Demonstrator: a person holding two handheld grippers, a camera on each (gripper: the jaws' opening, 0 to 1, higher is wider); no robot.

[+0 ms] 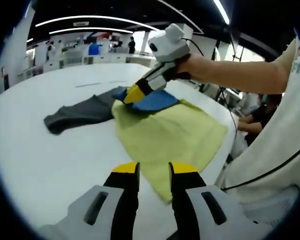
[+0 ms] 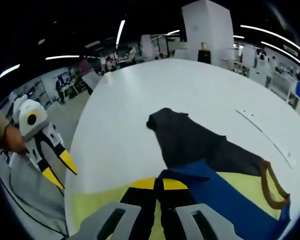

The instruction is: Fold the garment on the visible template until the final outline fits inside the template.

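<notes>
While your right claw point(image 2: 157, 189) is pinched shut on the blue edge of the garment point(image 2: 230, 192), your left claw point(image 1: 154, 172) hangs above the near corner of the yellow-green template point(image 1: 170, 135) with its jaws a little apart and nothing between them. The garment lies on the white worktop point(image 1: 49, 160), its blue part resting on the far corner of the template and its dark grey part point(image 1: 79, 114) trailing off onto bare worktop, well outside the outline.

Your main risk, as I judge it, is dragging the template along with the cloth: the right claw bites right where blue fabric meets yellow, so if a jaw has caught both layers, any lift would shift the sheet you are meant to fold onto. A one-sided pull could also bunch the grey part instead of laying it flat, since your left claw holds no opposite edge. The template's near corner sits close to the worktop's edge, so a tug toward you could slide it partly off.

You cannot tell from the right gripper view whether the jaws hold one layer or two. The brown-trimmed opening point(image 2: 270, 187) is cut off at the view's edge, and the garment's folds hide its true shape.
</notes>
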